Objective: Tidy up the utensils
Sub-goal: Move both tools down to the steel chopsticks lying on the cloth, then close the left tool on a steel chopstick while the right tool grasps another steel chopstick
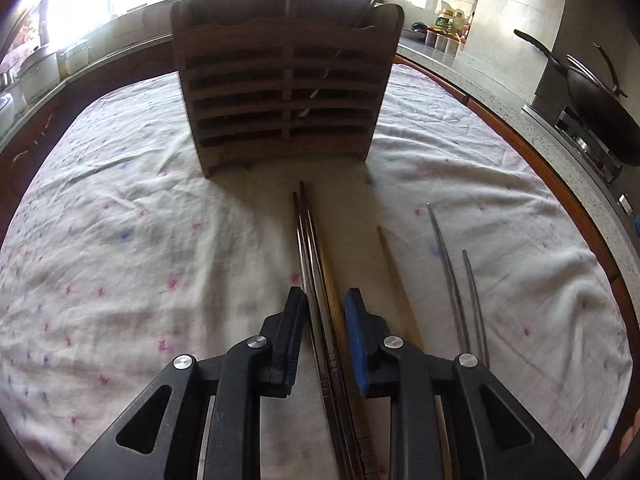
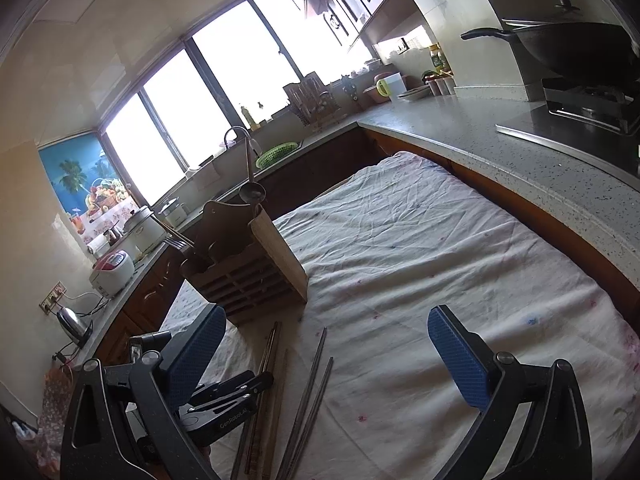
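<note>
A slatted wooden utensil holder (image 1: 286, 92) stands upright on the cloth-covered table (image 1: 120, 240); it also shows in the right wrist view (image 2: 244, 268), with a ladle (image 2: 252, 192) and forks in it. My left gripper (image 1: 326, 300) is low over a bundle of dark chopsticks (image 1: 308, 240) that lies between its fingers with gaps on both sides; it is open. A wooden chopstick (image 1: 394, 268) and two metal chopsticks (image 1: 448, 264) lie to the right. My right gripper (image 2: 326, 340) is wide open and empty, above the metal chopsticks (image 2: 312, 384).
A stone counter (image 2: 500, 140) runs along the table's right side with a wok (image 2: 576, 52) on a stove. A sink, green basket (image 2: 276, 154), rice cookers and a kettle (image 2: 72, 322) line the far and left counters.
</note>
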Motion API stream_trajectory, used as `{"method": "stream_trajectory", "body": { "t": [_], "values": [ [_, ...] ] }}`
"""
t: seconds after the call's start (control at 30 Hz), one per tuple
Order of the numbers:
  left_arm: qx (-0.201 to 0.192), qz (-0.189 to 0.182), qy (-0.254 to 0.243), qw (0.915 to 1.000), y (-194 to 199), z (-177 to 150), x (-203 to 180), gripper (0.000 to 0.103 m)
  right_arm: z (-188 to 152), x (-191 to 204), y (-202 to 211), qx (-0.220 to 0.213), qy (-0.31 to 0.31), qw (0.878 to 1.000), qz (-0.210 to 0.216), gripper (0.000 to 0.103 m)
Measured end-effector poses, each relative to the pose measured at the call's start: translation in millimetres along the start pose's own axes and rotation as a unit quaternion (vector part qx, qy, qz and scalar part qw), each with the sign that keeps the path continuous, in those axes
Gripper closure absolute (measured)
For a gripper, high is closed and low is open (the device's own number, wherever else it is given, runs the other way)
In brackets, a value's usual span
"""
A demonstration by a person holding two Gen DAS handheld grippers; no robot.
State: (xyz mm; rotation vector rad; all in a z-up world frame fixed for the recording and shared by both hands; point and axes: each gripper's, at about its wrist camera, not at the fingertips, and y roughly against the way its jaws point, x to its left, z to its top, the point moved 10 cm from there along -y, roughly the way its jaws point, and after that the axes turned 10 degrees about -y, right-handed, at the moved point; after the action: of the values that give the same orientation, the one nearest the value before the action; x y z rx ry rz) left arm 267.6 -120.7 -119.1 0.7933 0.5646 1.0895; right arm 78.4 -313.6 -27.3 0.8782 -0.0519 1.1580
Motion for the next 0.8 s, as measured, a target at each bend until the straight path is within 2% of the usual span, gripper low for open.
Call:
{"method": "stream_trajectory", "body": {
  "t": [0.17,0.3,0.4,0.5,0.67,0.7,0.8],
  "values": [
    [-0.001,0.001,0.037,0.9993,34.9,-42.1,23.8,0.083,-7.4,4.5,-4.8,0.012,0.004,1.000,0.005,0.001],
    [0.001,-0.022,0.081,0.9965,55.1,-65.9,35.8,0.083,-15.9,7.3,-10.9,0.023,0.007,1.000,0.007,0.001],
    [-0.011,-0.029,0.092,0.9953,66.0,-62.1,45.8,0.082,-23.1,10.1,-18.4,0.035,0.008,0.999,0.008,0.001],
    [-0.021,-0.020,0.088,0.9957,69.9,-49.6,57.2,0.082,-30.6,15.3,-24.6,0.047,0.010,0.999,0.011,0.001],
    [0.008,-0.015,0.061,0.9980,42.8,-40.8,61.2,0.082,-38.6,24.6,-27.8,0.055,0.020,0.998,0.015,0.001],
    [-0.001,-0.010,0.052,0.9986,40.9,-38.2,61.6,0.080,-39.7,24.8,-28.4,0.057,0.021,0.998,0.015,0.001],
    [0.003,0.018,0.039,0.9991,29.8,-33.1,68.8,0.080,-41.5,24.3,-30.5,0.062,0.021,0.998,0.013,0.001]
  ]
}}
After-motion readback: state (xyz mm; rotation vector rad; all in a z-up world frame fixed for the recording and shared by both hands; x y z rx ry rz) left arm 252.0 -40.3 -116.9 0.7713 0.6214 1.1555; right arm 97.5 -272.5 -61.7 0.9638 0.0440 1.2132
